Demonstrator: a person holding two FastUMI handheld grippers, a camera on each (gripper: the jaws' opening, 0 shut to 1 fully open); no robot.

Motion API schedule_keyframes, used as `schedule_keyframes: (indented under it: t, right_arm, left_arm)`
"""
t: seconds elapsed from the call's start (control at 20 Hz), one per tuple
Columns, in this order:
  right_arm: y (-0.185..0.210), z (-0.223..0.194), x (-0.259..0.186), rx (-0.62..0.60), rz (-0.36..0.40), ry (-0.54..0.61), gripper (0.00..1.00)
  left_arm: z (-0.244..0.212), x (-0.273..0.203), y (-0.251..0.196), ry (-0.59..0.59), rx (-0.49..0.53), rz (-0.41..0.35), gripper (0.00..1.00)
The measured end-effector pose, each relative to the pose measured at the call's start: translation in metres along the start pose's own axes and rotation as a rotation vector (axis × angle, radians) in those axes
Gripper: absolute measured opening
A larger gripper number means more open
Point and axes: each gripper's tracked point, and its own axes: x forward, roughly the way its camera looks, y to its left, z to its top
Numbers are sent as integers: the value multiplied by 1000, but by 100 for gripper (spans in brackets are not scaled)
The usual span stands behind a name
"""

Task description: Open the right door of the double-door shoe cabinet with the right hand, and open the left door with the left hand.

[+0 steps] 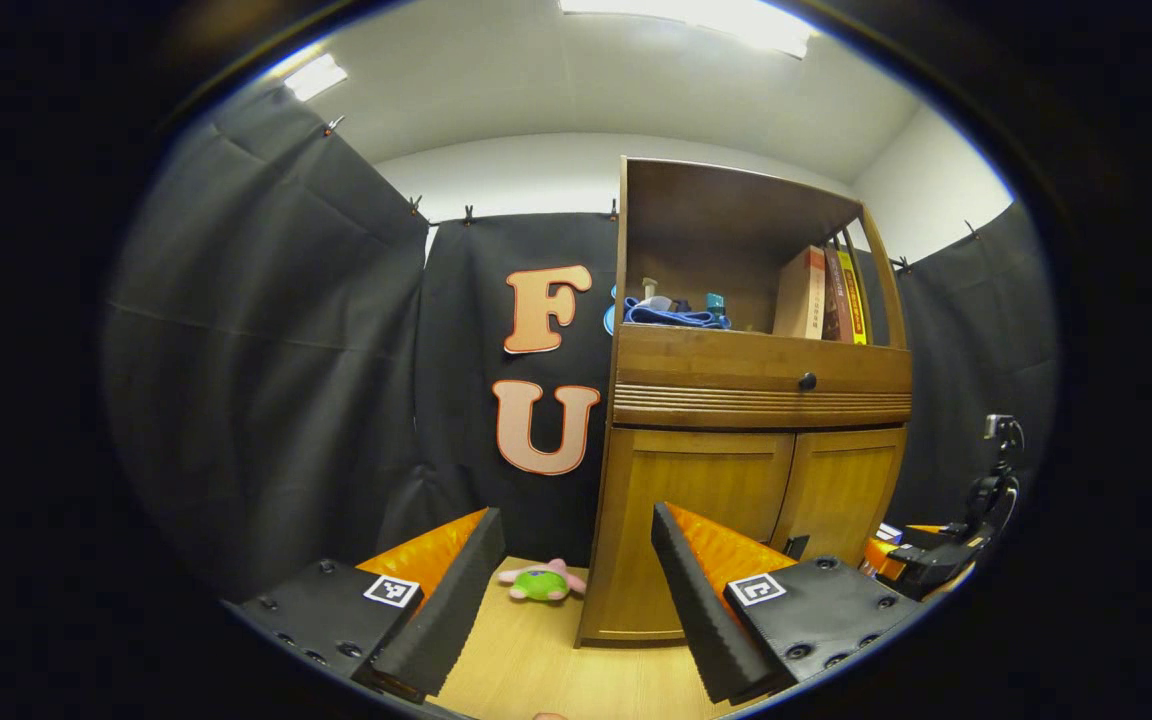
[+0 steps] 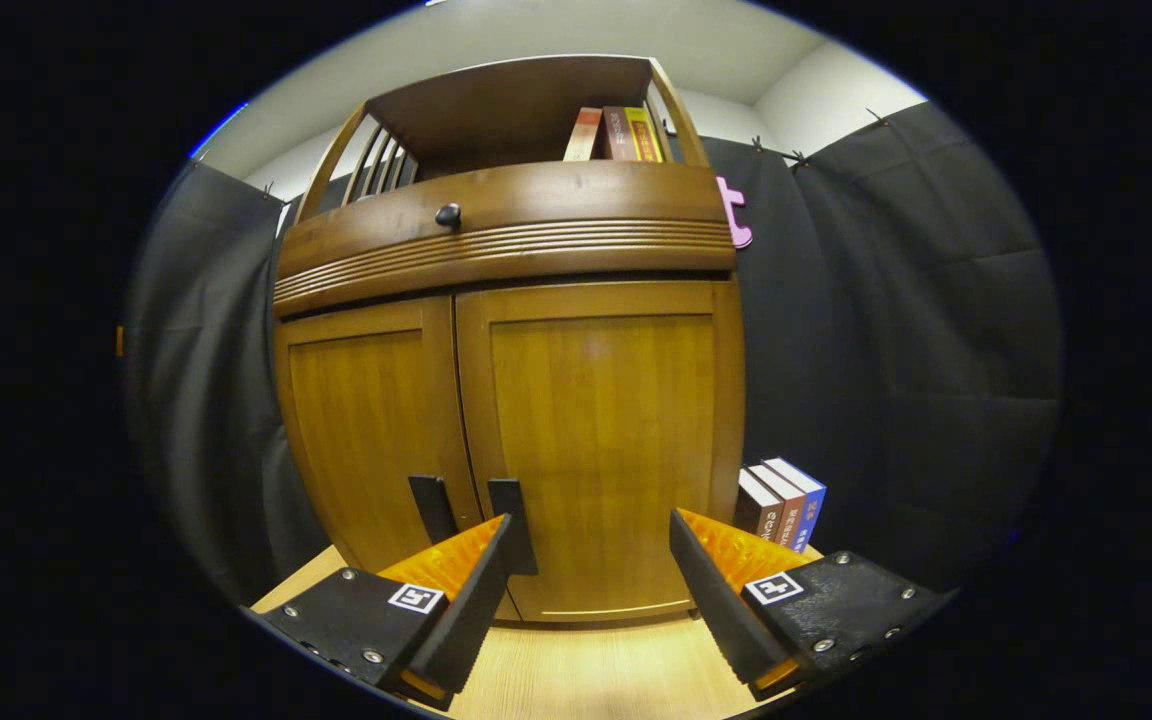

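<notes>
Right gripper view looks straight at the cabinet from close by, with the right tool held wide open and gripping nothing. Its left finger sits just in front of the right door's handle, though I cannot tell if it touches. Both the right door and the left door are shut flush, so as I judge it neither half of the job is done; the right door looks about to come first.

From the left gripper view, the left tool also hangs wide open and empty, farther back and off toward the cabinet's left corner, well apart from the left door's handle. At that view's right edge the other gripper shows, near the doors.

Beneath everything runs a pale wooden table. A small plush toy lies on it beside the cabinet's left flank, and some upright books stand against its right flank. Higher up, a drawer with a dark knob tops the doors, and an open shelf holds more books and a blue bundle. Behind, black cloth walls the booth, with a white ceiling and strip lights overhead.
</notes>
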Motion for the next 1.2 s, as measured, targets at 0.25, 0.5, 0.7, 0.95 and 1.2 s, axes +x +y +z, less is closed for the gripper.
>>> schedule_keyframes:
  t: [0.25, 0.5, 0.7, 0.95, 1.2]
  right_arm:
    - [19, -30, 39, -4, 21, 29, 94]
    - [40, -55, 77, -26, 42, 67, 94]
    - [52, -73, 104, -36, 49, 99, 84]
    - [62, -79, 124, -27, 65, 109, 69]
    - [63, -85, 135, -19, 66, 123, 48]
  left_arm:
    - [-2, -4, 20, 8, 16, 36, 96]
    - [-6, -6, 40, 20, 24, 72, 96]
    - [-10, -4, 57, 29, 33, 99, 96]
    - [-17, -2, 76, 44, 21, 128, 98]
    - [-24, -1, 85, 57, 13, 142, 96]
